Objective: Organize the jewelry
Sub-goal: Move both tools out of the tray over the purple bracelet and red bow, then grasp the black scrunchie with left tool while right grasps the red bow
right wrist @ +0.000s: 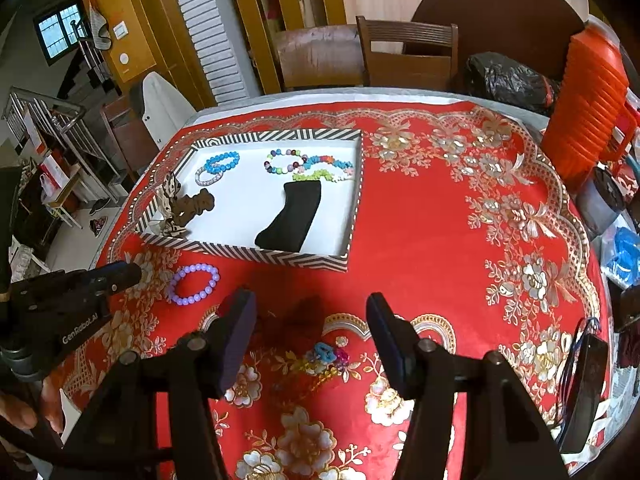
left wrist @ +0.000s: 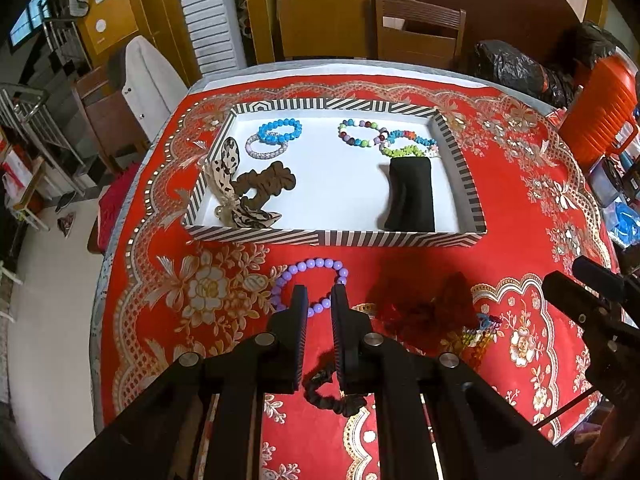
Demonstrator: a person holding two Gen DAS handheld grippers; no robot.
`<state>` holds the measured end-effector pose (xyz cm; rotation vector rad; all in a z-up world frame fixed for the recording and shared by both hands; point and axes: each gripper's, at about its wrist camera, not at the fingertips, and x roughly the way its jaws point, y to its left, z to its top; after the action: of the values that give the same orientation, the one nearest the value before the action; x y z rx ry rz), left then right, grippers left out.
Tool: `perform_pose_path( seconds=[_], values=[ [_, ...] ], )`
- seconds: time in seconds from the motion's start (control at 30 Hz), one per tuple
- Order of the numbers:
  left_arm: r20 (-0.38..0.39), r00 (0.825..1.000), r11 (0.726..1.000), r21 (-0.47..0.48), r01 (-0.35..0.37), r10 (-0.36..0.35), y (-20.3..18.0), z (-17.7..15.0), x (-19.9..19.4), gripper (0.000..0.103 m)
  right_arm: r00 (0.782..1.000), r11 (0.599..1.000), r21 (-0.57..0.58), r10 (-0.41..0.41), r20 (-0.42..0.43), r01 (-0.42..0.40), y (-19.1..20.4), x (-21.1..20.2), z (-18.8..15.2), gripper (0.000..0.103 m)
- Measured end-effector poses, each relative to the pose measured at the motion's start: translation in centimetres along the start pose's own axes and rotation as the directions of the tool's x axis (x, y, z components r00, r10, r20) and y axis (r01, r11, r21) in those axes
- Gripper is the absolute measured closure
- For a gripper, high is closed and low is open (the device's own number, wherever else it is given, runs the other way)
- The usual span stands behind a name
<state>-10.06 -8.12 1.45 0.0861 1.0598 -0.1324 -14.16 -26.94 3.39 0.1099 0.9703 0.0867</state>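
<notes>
Jewelry mostly lies in the striped tray (left wrist: 332, 238) ahead, while the purple bracelet (left wrist: 310, 284) sits at the narrowly parted left claw (left wrist: 319, 300) tips, seemingly lined up for pickup; right claw (right wrist: 312, 312) gapes wide.

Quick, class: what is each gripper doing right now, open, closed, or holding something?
Left gripper: partly open, holding nothing, over the purple bracelet.
Right gripper: wide open, holding nothing.

Wooden chairs (left wrist: 420, 28), louvred white door (right wrist: 200, 28), pale tiled floor (left wrist: 52, 264).
</notes>
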Motion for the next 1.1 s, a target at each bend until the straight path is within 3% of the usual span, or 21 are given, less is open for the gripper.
perform_pose_path(
  seconds=[0.47, 0.87, 1.1],
  values=[
    [-0.007, 1.000, 1.000, -0.004, 0.005, -0.005, 0.3, -0.8, -0.1, 0.103, 1.000, 1.000, -0.009, 0.001, -0.006, -0.001, 0.4, -0.1, -0.7, 0.043],
    [-0.051, 0.999, 1.000, -0.017, 0.011, -0.011, 1.7, -1.9, 0.8, 0.103, 0.999, 0.999, 0.014, -0.031, -0.040, 0.032, -2.2, 0.4, -1.4, 0.042],
    [-0.130, 0.986, 0.992, -0.073, 0.099, -0.108, 3.6, -4.0, 2.5, 0.103, 0.996, 0.998, 0.052, -0.029, -0.084, 0.033, -3.8, 1.7, -2.5, 0.042]
  ],
)
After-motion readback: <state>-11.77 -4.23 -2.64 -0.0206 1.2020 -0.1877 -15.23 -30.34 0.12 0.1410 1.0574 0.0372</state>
